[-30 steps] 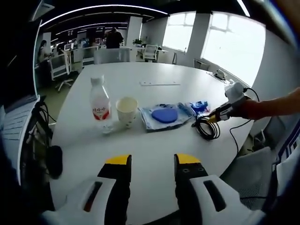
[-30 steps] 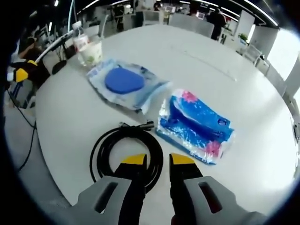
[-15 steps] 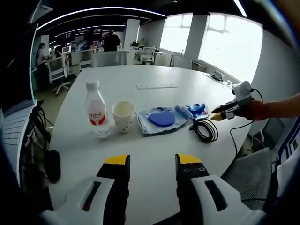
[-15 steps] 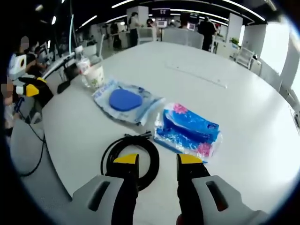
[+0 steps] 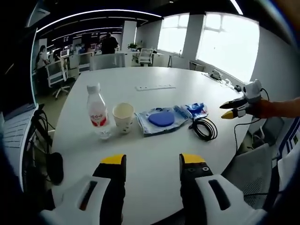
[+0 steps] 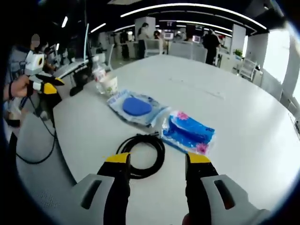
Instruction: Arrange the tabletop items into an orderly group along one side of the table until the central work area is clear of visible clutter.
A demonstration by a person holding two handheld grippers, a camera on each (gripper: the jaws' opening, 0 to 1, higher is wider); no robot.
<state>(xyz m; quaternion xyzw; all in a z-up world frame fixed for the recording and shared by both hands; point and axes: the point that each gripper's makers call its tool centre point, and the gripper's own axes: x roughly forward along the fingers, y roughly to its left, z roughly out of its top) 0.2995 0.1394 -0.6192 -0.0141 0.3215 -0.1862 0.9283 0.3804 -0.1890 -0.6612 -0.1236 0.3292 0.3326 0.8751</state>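
Note:
Along the near side of the white round table (image 5: 154, 154) stand a water bottle (image 5: 97, 111) with a red label and a paper cup (image 5: 123, 116). Beside them lie a clear bag with a blue disc (image 5: 161, 119), a blue patterned packet (image 5: 197, 109) and a coiled black cable (image 5: 204, 127). My left gripper (image 5: 153, 161) is open, held back from the table edge. My right gripper (image 6: 158, 159) is open above the cable (image 6: 142, 154), with the packet (image 6: 188, 132), the bag with the disc (image 6: 136, 107), cup (image 6: 110, 86) and bottle (image 6: 99, 74) beyond. The right gripper (image 5: 232, 108) enters the left gripper view from the right; the left gripper (image 6: 44, 86) appears in the right gripper view at far left.
A flat white strip (image 5: 155, 87) lies near the middle of the table. Office chairs (image 5: 60, 70) and desks stand behind, with people in the background. A black cable (image 6: 33, 140) hangs off the table's edge. Bright windows (image 5: 225, 37) line the far wall.
Both grippers have pulled back from the table, so the items look smaller. The right gripper's jaws have spread wider and it has drawn away from the cable.

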